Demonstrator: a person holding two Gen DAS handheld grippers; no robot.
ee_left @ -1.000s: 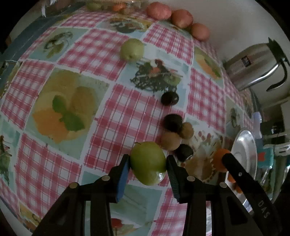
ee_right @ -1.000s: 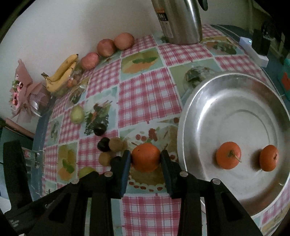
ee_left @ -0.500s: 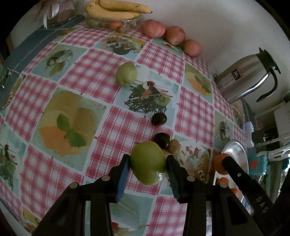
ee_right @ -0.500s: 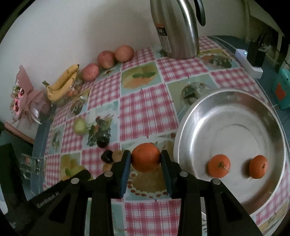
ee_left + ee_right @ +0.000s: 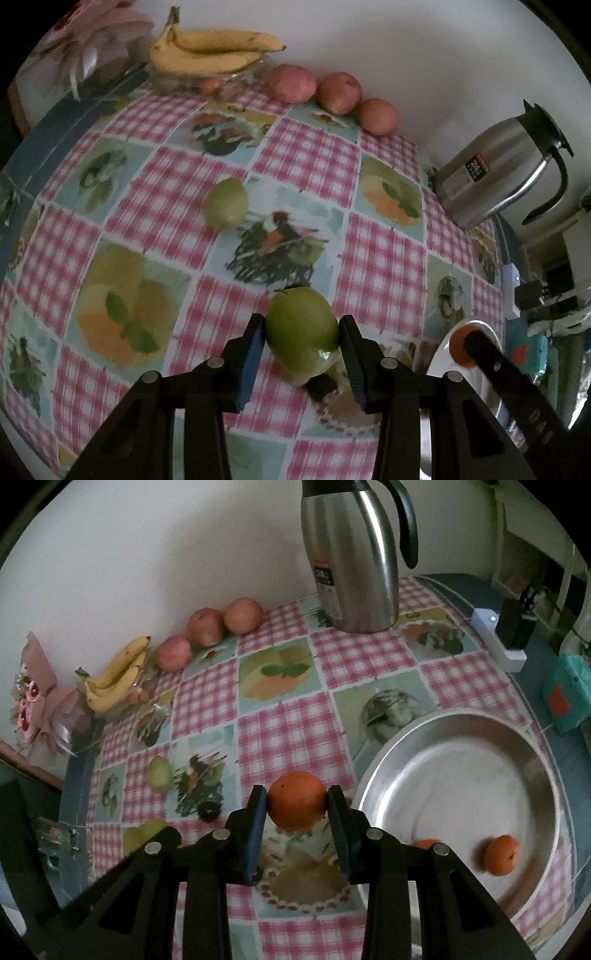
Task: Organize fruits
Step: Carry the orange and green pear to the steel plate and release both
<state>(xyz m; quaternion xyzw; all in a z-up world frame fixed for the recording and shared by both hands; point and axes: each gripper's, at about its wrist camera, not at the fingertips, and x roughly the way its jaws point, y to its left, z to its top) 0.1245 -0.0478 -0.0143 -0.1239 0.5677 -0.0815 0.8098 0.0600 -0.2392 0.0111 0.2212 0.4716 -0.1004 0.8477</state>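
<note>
My left gripper (image 5: 301, 332) is shut on a green apple (image 5: 301, 330) and holds it above the checked tablecloth. My right gripper (image 5: 297, 805) is shut on an orange (image 5: 296, 799), just left of the metal plate (image 5: 436, 731). Two more oranges (image 5: 501, 854) lie in that plate, one half hidden behind my right finger. A second green apple (image 5: 226, 202) rests farther back on the cloth, also seen in the right wrist view (image 5: 160, 773). Small dark and brown fruits (image 5: 320, 386) lie partly hidden under the held apple. In the left wrist view the right gripper's finger (image 5: 491, 363) shows with its orange.
Bananas (image 5: 212, 48) and three red apples (image 5: 338, 92) line the wall at the back. A steel thermos jug (image 5: 351, 554) stands at the back right. A white power strip (image 5: 496, 638) and a teal box (image 5: 565, 698) sit right of the plate. A pink bouquet (image 5: 35, 705) is far left.
Both grippers have risen with their fruits. The table looks farther away, the bananas and wall came into the left view, and the small dark fruits slid under the held apple.
</note>
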